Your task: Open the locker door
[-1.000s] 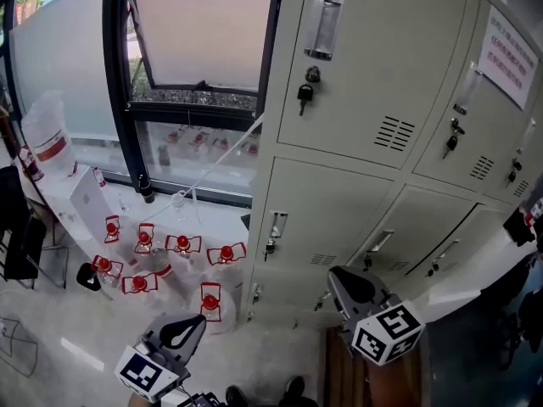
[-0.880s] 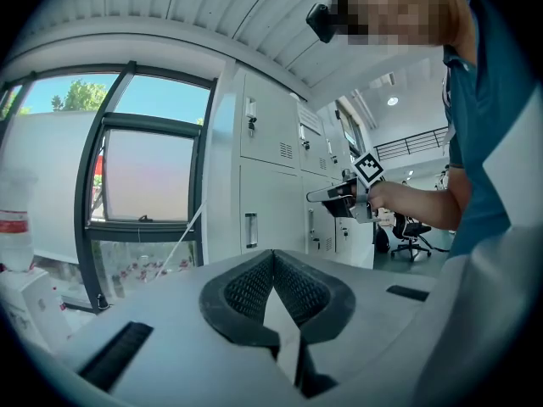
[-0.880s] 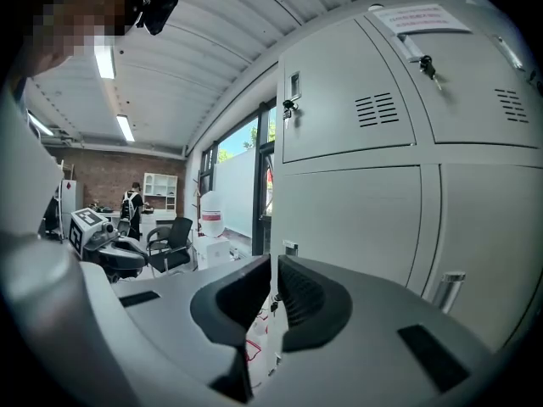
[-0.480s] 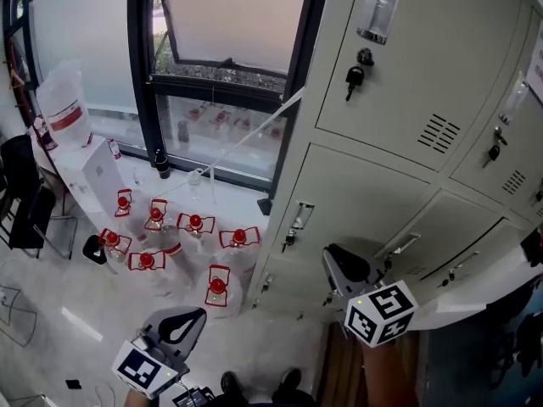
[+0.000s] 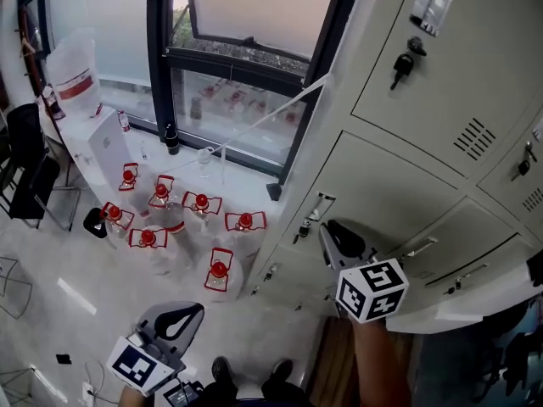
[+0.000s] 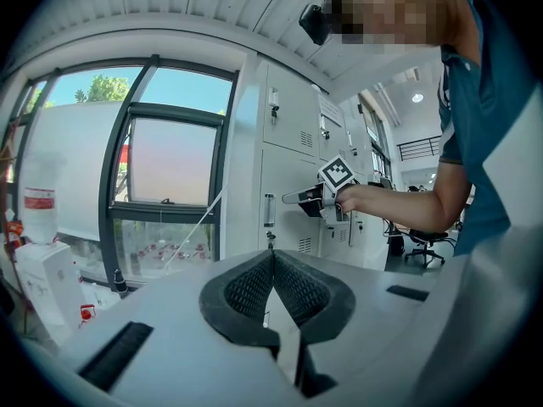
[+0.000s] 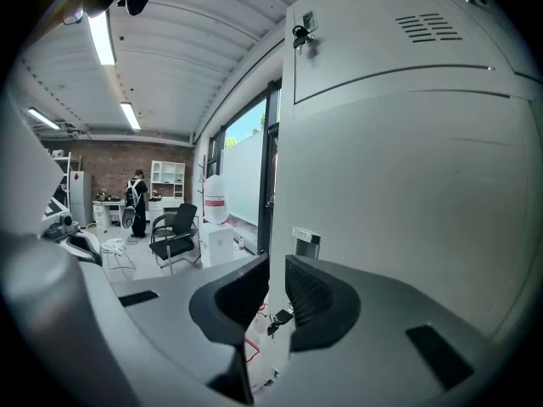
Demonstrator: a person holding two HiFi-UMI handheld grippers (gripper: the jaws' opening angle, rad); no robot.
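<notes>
The grey lockers fill the right of the head view. The middle-row locker door [image 5: 399, 185] is closed, with a recessed handle [image 5: 321, 203] and a key [image 5: 303, 230] hanging under it. My right gripper [image 5: 326, 231] hovers just right of that handle, shut and holding nothing. In the right gripper view its jaws [image 7: 276, 265] point along the door, with the handle [image 7: 305, 242] just beyond and the key [image 7: 278, 319] below. My left gripper [image 5: 193, 314] hangs low over the floor, shut and empty. In the left gripper view, the left gripper [image 6: 272, 257] faces the lockers.
Several water bottles with red caps [image 5: 182, 227] stand on the floor left of the lockers, under a dark-framed window [image 5: 246, 66]. A white box [image 5: 106, 142] and a black chair [image 5: 25, 176] lie further left. A person [image 7: 136, 197] stands far back in the room.
The right gripper has moved up and left, closing in on the middle locker's handle. The head view has swung, so the lockers sit further right. The left gripper has hardly moved.
</notes>
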